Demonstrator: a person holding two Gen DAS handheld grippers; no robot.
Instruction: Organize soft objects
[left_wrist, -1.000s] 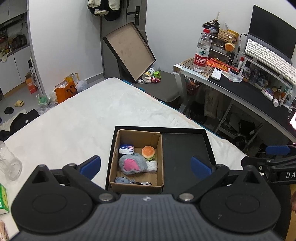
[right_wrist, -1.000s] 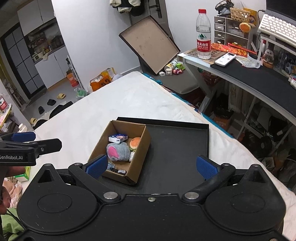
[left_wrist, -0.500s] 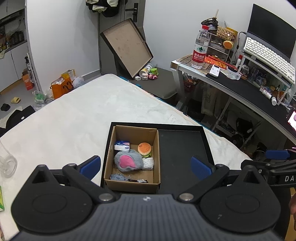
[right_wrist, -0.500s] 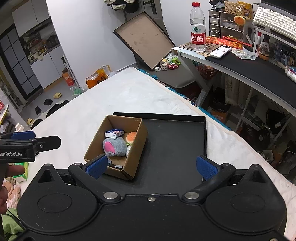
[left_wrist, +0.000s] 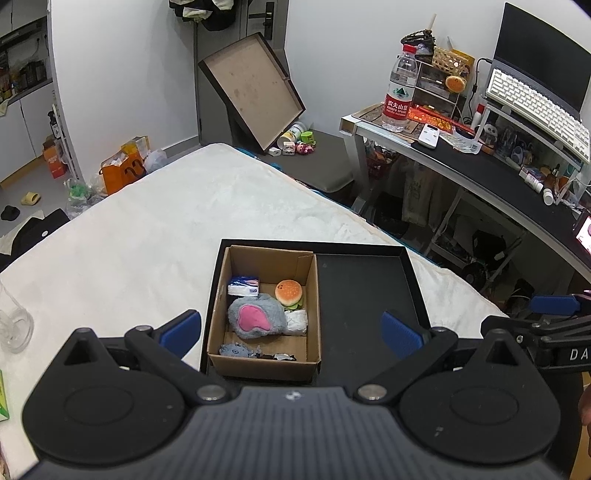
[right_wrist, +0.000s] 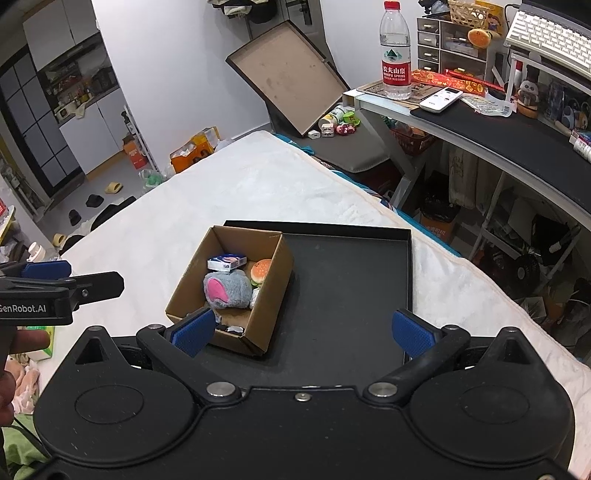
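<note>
A brown cardboard box (left_wrist: 310, 291) (right_wrist: 273, 280) stands in the left part of a shallow black tray (left_wrist: 365, 288) (right_wrist: 351, 273) on the white bed. Inside lie a grey plush with a pink patch (left_wrist: 256, 319) (right_wrist: 225, 290), a small burger toy (left_wrist: 289, 291) (right_wrist: 260, 270), a blue-and-white packet (left_wrist: 243, 286) (right_wrist: 226, 262), a white wrapped piece (left_wrist: 297, 320) and small grey bits at the near end (left_wrist: 240, 350). My left gripper (left_wrist: 291, 328) hovers above the box's near side, open and empty. My right gripper (right_wrist: 302, 332) is open and empty over the tray's near edge.
White bed surface (left_wrist: 147, 236) spreads left and beyond. A clear glass (left_wrist: 13, 328) stands on the bed at the far left. A desk (left_wrist: 480, 166) with a water bottle (left_wrist: 398, 96) and keyboard runs along the right. An open flat box (left_wrist: 251, 86) leans against the far wall.
Both grippers have pulled back and up slightly, so box and tray sit a little farther and lower in view. Nothing was grasped or released.
</note>
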